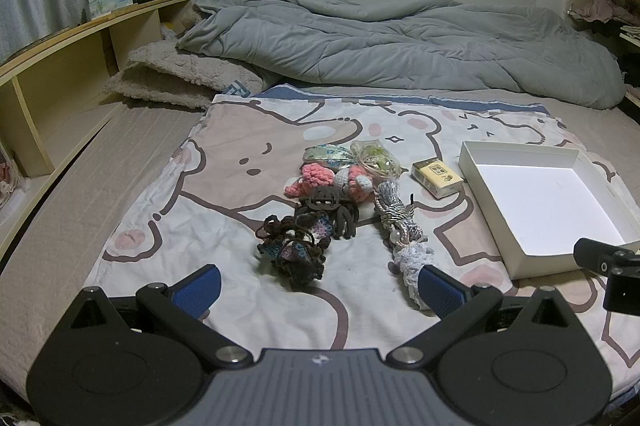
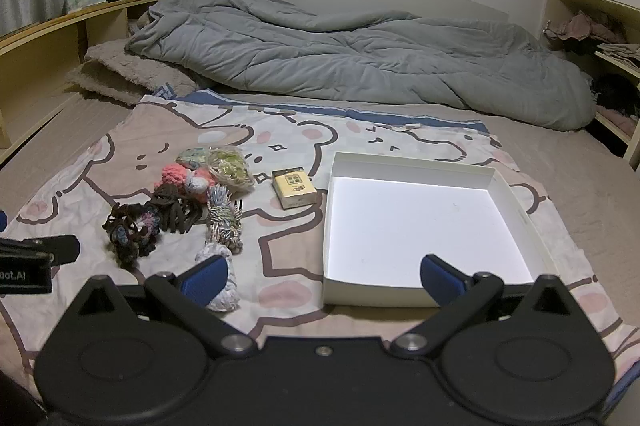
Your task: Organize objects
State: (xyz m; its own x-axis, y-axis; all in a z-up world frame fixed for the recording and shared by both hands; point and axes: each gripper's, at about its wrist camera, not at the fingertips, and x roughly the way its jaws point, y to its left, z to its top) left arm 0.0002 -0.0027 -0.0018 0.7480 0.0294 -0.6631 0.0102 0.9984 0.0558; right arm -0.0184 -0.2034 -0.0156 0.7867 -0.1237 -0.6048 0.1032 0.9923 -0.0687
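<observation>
Trinkets lie clustered at mid-frame on the cartoon bedsheet: a dark crocheted scrunchie, brown claw clip, pink crochet toy, tasselled cord and a small yellow box. The empty white box sits to their right. Both the left gripper and right gripper hover with jaws spread wide, holding nothing. Likely trouble: soft yarn pieces touch each other, so one pinch may drag a neighbour or snag the cord's loose strands
</observation>
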